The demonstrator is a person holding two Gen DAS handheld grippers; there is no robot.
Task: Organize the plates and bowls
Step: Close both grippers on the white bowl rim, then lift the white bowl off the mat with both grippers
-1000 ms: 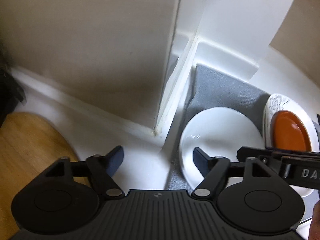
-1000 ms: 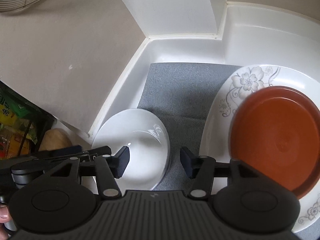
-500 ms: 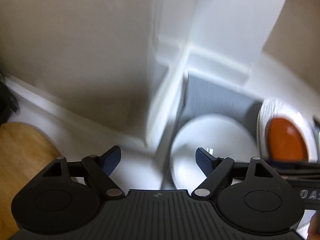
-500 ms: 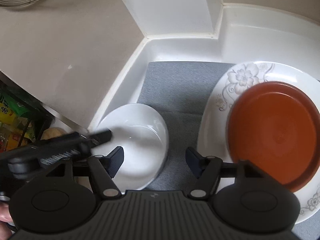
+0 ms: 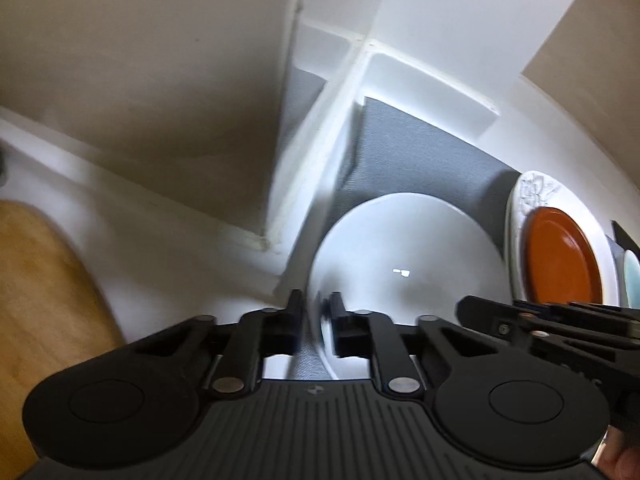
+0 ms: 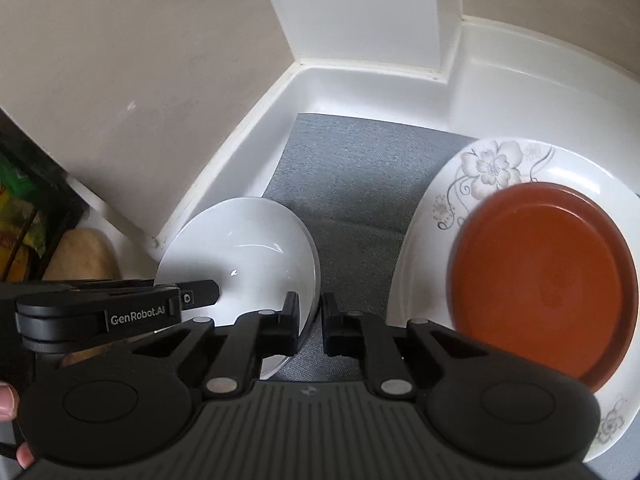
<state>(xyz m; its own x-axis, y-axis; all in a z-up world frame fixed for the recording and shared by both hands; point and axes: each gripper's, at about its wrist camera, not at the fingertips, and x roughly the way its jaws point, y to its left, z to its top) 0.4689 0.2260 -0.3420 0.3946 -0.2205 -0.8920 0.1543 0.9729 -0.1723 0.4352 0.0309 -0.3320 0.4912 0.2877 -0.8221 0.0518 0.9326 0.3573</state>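
Note:
A white bowl [image 5: 400,256] [image 6: 240,240] sits on a grey mat [image 6: 352,184] in a white compartment. My left gripper [image 5: 316,320] is closing its jaws on the bowl's near-left rim, and the rim sits pinched between the pads. My right gripper [image 6: 310,322] is closing on the bowl's near-right rim, which lies between its pads. To the right an orange plate [image 6: 540,280] rests on a white floral plate [image 6: 492,164]. Each gripper also shows in the other's view: the left gripper [image 6: 200,294] and the right gripper [image 5: 480,312].
White compartment walls [image 6: 240,136] close in the mat at the back and left, with a beige wall [image 5: 140,80] above. A wooden board [image 5: 40,300] lies far left. A pale blue dish edge [image 5: 632,280] shows at the right. Food packets [image 6: 20,208] sit left.
Both grippers went from wide open to closed on opposite sides of the white bowl's near rim. The left gripper dropped slightly toward the bowl. The plates stayed put.

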